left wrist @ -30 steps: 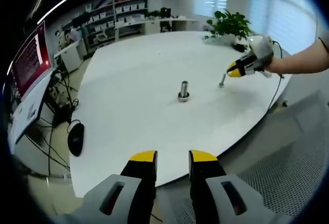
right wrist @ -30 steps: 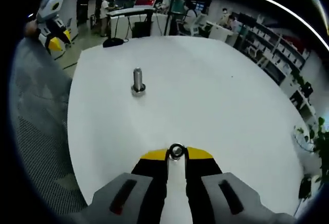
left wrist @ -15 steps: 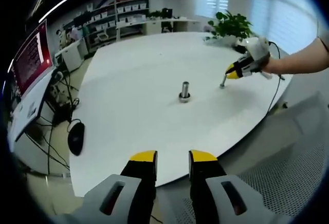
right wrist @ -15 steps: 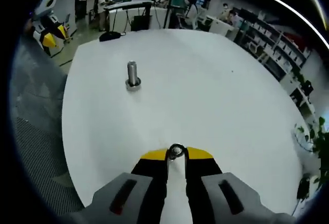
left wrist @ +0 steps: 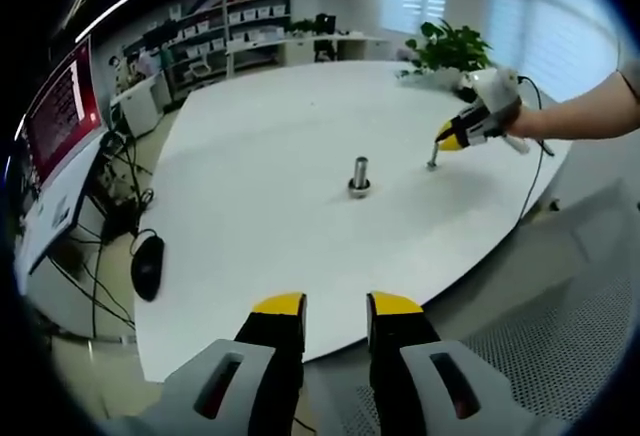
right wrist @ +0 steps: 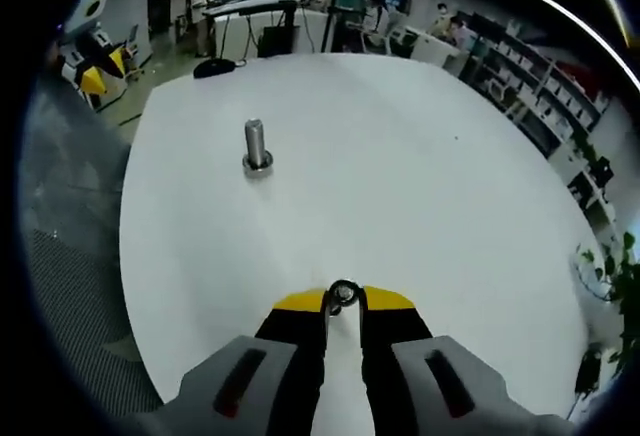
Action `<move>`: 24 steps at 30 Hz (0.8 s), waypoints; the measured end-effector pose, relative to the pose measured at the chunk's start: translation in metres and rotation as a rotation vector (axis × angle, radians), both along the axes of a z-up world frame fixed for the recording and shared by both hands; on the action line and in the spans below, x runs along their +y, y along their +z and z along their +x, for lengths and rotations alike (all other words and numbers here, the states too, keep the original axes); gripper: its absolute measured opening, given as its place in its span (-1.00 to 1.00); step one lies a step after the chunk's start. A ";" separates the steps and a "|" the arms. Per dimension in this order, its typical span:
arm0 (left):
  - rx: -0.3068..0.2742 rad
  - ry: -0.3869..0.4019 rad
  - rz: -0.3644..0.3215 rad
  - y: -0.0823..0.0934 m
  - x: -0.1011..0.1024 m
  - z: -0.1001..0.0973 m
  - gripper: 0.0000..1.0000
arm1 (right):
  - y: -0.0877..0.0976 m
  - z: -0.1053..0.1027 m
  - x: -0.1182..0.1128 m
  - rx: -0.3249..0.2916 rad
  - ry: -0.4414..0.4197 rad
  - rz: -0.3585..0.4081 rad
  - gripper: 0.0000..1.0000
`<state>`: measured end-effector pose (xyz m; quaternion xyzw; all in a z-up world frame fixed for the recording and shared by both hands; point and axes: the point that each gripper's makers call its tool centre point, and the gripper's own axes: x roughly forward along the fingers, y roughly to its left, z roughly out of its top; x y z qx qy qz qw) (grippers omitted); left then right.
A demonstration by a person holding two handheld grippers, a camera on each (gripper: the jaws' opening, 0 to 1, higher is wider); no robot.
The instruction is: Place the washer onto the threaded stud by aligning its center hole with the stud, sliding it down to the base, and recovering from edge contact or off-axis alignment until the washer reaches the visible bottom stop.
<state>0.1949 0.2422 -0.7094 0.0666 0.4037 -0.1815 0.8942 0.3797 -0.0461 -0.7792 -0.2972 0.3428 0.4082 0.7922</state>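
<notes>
the right gripper [right wrist: 343,301] has its fingers pinched on the washer [right wrist: 343,293], above the worktop [right wrist: 420,176]. the stud [right wrist: 256,146] stands upright, ahead and to the left, well apart. the left gripper [left wrist: 335,306], fingers apart and empty, is farther back.

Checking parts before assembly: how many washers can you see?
1. The washer is pinched between the right tongs, away from the threaded stud standing on the white table. More may be hidden.
</notes>
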 end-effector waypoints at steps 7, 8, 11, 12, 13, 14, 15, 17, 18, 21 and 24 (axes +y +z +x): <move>0.005 0.002 -0.001 -0.001 0.000 0.000 -0.56 | 0.004 0.003 0.001 0.017 -0.017 -0.018 -0.72; 0.006 0.002 -0.001 -0.001 0.000 0.000 -0.56 | 0.004 0.002 0.001 0.018 -0.017 -0.018 -0.72; 0.008 -0.001 0.002 -0.001 0.000 -0.001 -0.56 | 0.001 0.000 0.002 0.024 0.004 -0.039 -0.72; 0.008 -0.001 0.002 -0.001 0.000 -0.001 -0.57 | 0.000 0.000 0.001 0.024 0.006 -0.043 -0.72; 0.007 0.000 0.002 -0.001 0.000 -0.001 -0.57 | 0.000 0.000 0.002 0.026 0.008 -0.045 -0.72; 0.006 0.000 0.001 -0.001 0.000 0.000 -0.57 | -0.001 0.000 0.001 0.033 0.006 -0.046 -0.72; 0.006 0.000 0.001 -0.001 0.001 0.000 -0.57 | -0.002 0.000 0.001 0.037 0.006 -0.052 -0.72; 0.008 -0.002 0.001 -0.001 0.000 -0.001 -0.57 | -0.003 0.001 -0.001 0.034 0.021 -0.078 -0.72; 0.008 -0.003 0.002 -0.001 0.000 -0.001 -0.57 | -0.003 0.001 -0.001 0.041 0.020 -0.079 -0.72; 0.007 -0.003 0.001 -0.001 0.000 -0.001 -0.57 | -0.006 0.003 -0.003 0.064 0.011 -0.078 -0.72; 0.004 -0.003 0.000 -0.001 0.000 0.000 -0.57 | -0.013 0.001 -0.005 0.088 0.007 -0.099 -0.72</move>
